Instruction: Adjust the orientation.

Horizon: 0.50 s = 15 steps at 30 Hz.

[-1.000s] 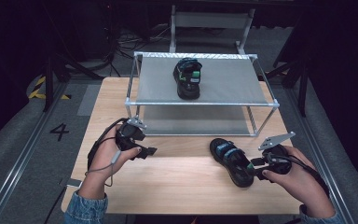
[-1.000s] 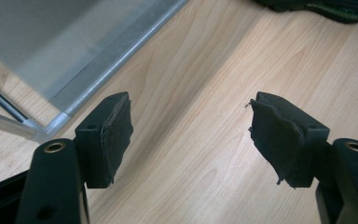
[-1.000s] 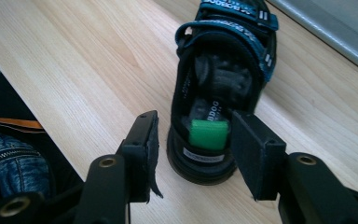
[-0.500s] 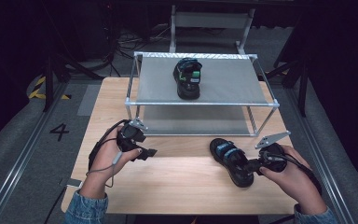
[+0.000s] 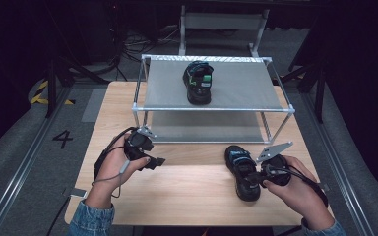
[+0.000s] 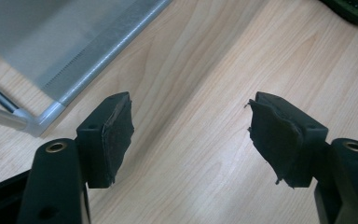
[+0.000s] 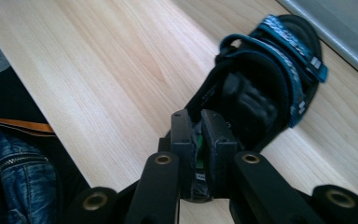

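Black padded fingers (image 7: 186, 140) of the right gripper (image 7: 199, 144) are closed together on the heel edge of the black sandal with blue straps (image 7: 261, 88); the jaws have just been closing, and the thin rim of the heel sits pinched between the pads. This sandal lies on the light wooden bench (image 5: 187, 196) near its right front corner, with the toe pointing toward the far edge, and the right hand (image 5: 300, 189) is just beside it on the right. At the left front part of the bench, the left gripper (image 6: 191, 135) has its two fingers (image 6: 116, 130) wide apart, with bare wood between them. The left hand (image 5: 115, 164) holds it near the front left leg of the metal rack with grey shelves (image 5: 270, 93). Further back, on the top shelf of this rack, a second black sandal with a green patch (image 5: 198, 81) rests, close to the far edge of the shelf and a little left of its middle.
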Available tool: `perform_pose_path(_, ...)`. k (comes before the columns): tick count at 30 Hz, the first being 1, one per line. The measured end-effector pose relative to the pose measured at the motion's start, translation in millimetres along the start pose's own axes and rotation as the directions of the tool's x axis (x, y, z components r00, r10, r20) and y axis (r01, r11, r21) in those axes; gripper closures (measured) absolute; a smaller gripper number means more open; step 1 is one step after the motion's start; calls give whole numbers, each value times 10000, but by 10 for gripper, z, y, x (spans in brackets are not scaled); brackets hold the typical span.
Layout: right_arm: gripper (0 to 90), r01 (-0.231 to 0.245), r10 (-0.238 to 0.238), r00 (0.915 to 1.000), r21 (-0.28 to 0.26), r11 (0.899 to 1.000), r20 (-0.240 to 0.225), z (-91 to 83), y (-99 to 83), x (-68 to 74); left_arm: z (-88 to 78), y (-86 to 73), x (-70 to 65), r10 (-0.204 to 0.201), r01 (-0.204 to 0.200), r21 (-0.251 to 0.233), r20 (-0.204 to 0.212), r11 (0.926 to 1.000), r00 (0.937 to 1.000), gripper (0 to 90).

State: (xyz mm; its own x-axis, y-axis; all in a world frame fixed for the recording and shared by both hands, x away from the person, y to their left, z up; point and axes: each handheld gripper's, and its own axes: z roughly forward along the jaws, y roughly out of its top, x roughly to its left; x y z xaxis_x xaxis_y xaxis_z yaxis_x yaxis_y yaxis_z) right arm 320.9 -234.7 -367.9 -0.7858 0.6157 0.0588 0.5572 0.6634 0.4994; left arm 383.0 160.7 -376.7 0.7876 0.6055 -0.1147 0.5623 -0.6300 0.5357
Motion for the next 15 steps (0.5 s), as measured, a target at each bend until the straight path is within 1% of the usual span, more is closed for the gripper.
perform_pose_path(2, 842, 25, -26, 10000, -79, 10000, -76, 16, 13, 27, 11, 4, -1, 47, -47, 49, 10, 10000, 10000, 304)
perform_pose_path(3, 840, 56, -57, 9998, -97, 9999, -175, 24, 17, 38, 13, 3, -7, -46, 45, 139, 45, 9999, 10000, 303)
perform_pose_path(4, 839, 61, -63, 9997, -83, 9999, -251, 32, 20, 44, 22, 3, 3, 39, -39, 157, 33, 9999, 10000, 303)
perform_pose_path(7, 834, 84, -86, 9991, -31, 10000, -422, 56, 26, 60, 37, -12, 14, -29, 29, 191, 19, 9998, 10000, 302)
perform_pose_path(10, 812, 32, -31, 9990, 13, 10000, -442, 57, 15, 47, 41, -20, 22, -54, 54, 214, 29, 9998, 10000, 300)
perform_pose_path(11, 812, 32, -31, 9990, 13, 10000, -442, 57, 15, 47, 42, -22, 28, -27, 27, 263, -24, 9997, 10000, 300)
perform_pose_path(13, 766, 15, -12, 9989, 61, 10000, -467, 47, 10, 53, 51, -22, 23, -146, 151, 396, -140, 9991, 9998, 298)
perform_pose_path(15, 714, 18, -20, 9986, -29, 10000, -526, 30, 11, 59, 64, -14, 20, -61, 69, 429, -195, 9991, 9998, 290)
